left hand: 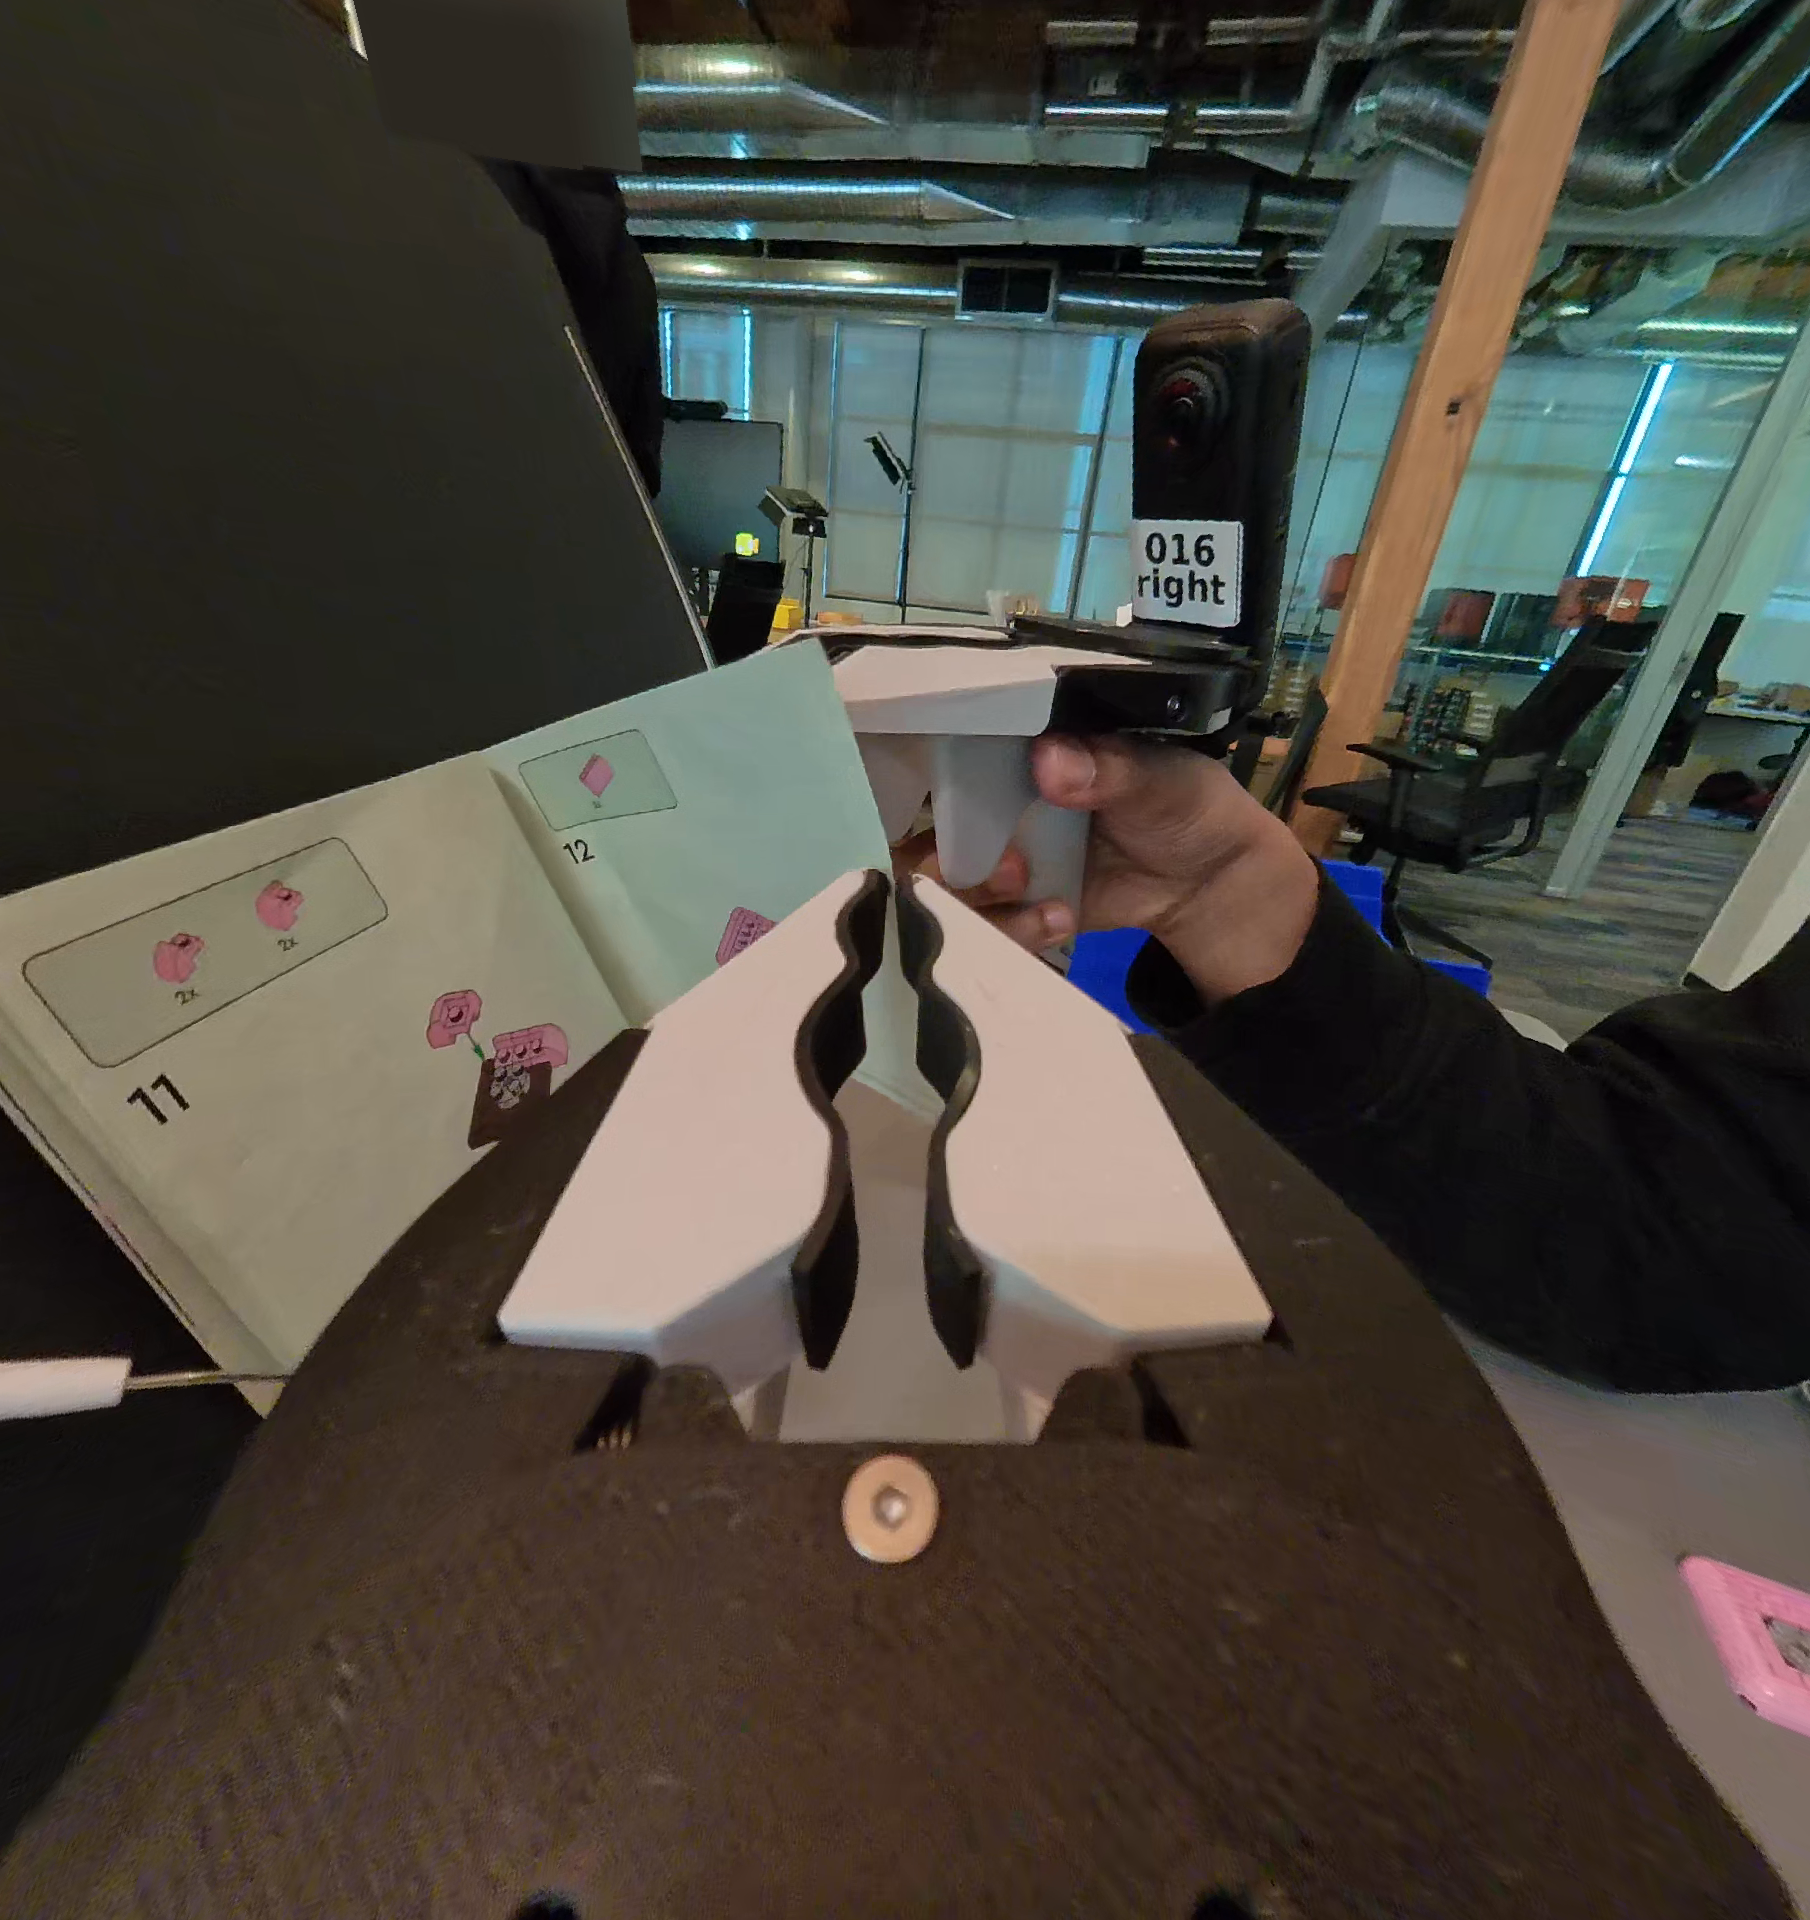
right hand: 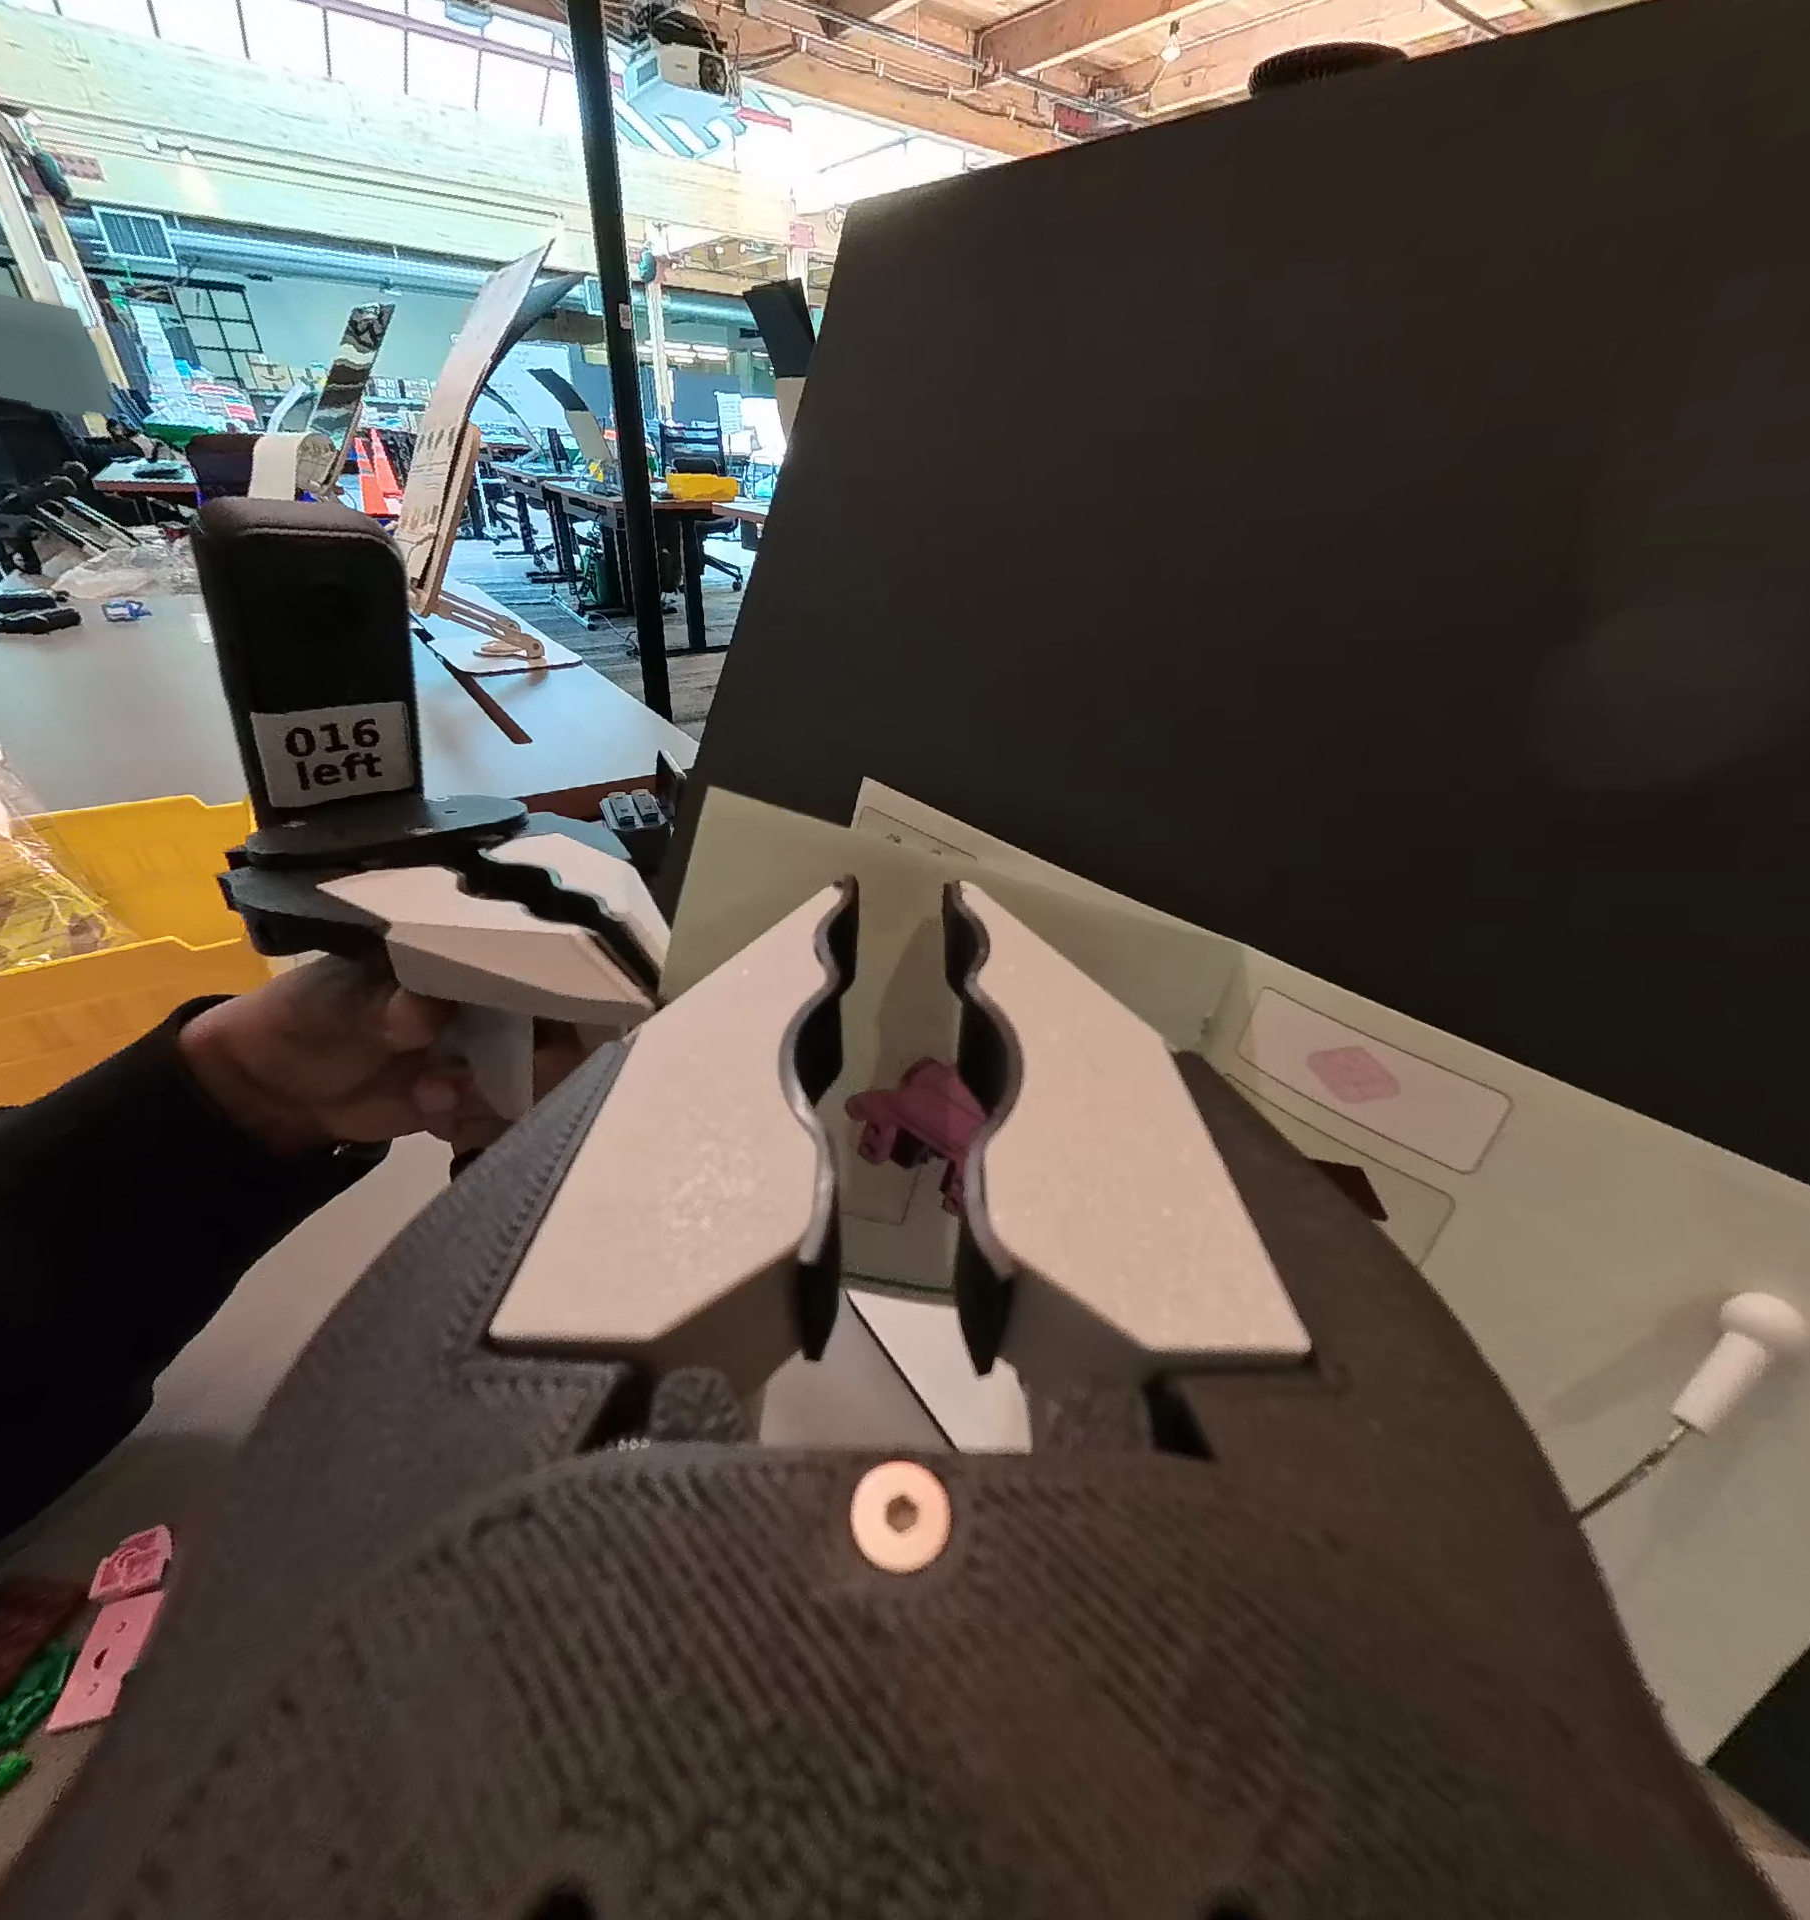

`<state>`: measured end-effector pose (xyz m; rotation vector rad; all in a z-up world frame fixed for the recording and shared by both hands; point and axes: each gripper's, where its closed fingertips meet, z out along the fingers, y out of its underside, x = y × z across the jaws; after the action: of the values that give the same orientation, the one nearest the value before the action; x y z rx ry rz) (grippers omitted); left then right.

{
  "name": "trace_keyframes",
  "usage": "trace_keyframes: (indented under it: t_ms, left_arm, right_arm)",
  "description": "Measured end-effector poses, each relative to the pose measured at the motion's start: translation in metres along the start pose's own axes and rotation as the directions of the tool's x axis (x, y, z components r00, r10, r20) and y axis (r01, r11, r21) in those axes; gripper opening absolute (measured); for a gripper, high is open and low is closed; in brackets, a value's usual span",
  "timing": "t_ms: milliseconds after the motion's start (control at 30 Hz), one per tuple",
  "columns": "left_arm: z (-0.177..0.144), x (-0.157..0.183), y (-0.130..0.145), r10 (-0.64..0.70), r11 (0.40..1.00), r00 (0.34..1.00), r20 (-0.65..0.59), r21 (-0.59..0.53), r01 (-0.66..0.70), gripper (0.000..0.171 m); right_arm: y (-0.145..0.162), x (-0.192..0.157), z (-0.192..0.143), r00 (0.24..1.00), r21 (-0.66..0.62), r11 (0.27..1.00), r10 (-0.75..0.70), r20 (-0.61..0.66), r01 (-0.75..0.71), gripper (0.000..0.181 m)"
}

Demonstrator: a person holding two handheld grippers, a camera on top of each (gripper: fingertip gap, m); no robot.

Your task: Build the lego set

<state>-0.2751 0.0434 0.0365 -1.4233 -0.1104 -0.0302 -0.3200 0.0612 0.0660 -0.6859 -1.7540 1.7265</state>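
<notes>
Left claw [left hand: 888,883] nearly closed, pinching booklet [left hand: 288,1039] page edge; right claw [right hand: 899,899] slightly open, empty, page just beyond, right of left claw

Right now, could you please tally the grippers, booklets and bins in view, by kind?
Grippers: 2 (left gripper, right gripper)
Booklet: 1
Bins: 2 (yellow bin, blue bin)
Total: 5
</notes>
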Motion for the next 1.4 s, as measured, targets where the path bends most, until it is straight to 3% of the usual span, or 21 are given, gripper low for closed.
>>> trace_keyframes:
  t_ms: [300,500,667,733,933,1400]
  left_arm:
    - [-0.001,-0.007,0.0,0.01,1.0,0.999,0.046,-0.007,-0.01,0.0]
    - [0.001,-0.01,0.004,0.022,0.999,0.997,0.077,-0.035,-0.019,0.015]
    - [0.002,-0.011,0.007,0.035,0.998,0.996,0.086,-0.056,-0.03,0.01]
    - [0.003,-0.009,0.005,0.041,0.998,0.996,0.079,-0.048,-0.037,0.0]
    - [0.004,-0.004,0.002,0.008,1.0,0.999,0.039,-0.015,-0.007,0.0]
    - [0.003,0.01,-0.001,-0.083,0.996,0.993,-0.081,0.024,0.085,0.01]
  right_arm:
    - [-0.003,-0.007,-0.001,1.0,-0.001,1.0,-0.024,0.017,0.024,0.019]
    - [0.0,-0.015,0.0,0.998,-0.028,0.998,-0.053,0.038,0.054,0.027]
    - [-0.002,-0.015,0.0,0.997,-0.022,0.998,-0.066,0.03,0.067,0.027]
    - [-0.003,-0.014,-0.001,0.997,-0.02,0.997,-0.072,0.026,0.072,0.026]
    - [-0.004,-0.016,-0.002,0.997,-0.015,0.997,-0.074,0.035,0.075,0.027]
    - [0.01,-0.002,-0.001,0.997,-0.07,0.994,-0.083,-0.005,0.082,0.028]
